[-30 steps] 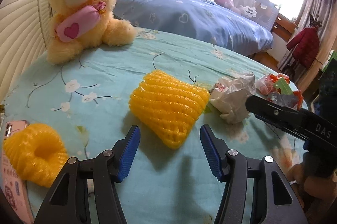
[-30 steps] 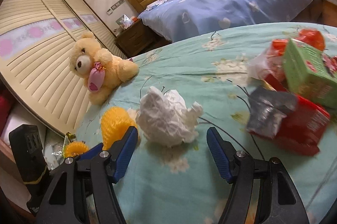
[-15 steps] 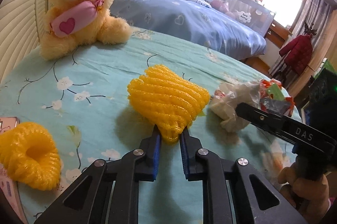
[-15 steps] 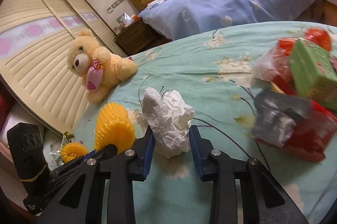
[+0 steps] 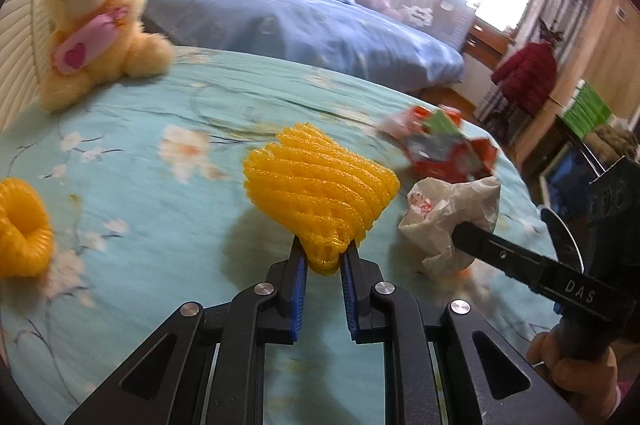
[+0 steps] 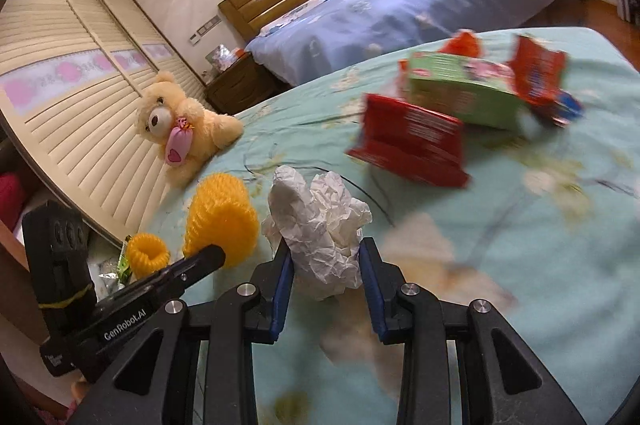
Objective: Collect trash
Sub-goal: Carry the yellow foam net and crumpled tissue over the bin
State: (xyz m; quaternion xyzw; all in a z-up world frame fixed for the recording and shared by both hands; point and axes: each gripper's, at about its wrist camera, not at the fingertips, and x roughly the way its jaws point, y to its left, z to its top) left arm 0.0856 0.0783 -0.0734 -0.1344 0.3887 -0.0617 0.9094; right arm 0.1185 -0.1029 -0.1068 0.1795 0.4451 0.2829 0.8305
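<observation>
My left gripper [image 5: 323, 261] is shut on the near corner of a yellow foam fruit net [image 5: 320, 189] and holds it just above the teal flowered bedspread [image 5: 160, 225]. My right gripper [image 6: 326, 273] is shut on a crumpled white paper ball [image 6: 320, 225], also lifted a little. The paper ball also shows in the left wrist view [image 5: 452, 213], and the foam net in the right wrist view [image 6: 222, 221]. A second yellow foam net ring [image 5: 22, 225] lies at the left. A pile of red and green wrappers [image 6: 460, 105] lies further back.
A yellow teddy bear [image 5: 96, 21] sits at the far left of the bedspread by a slatted wardrobe [image 6: 72, 129]. A bed with blue covers [image 5: 300, 21] stands behind. A dark wooden nightstand [image 6: 240, 85] is by the bed.
Both grippers went from open to shut, the left on the foam net and the right on the paper ball. Both items have since been lifted and the views have shifted.
</observation>
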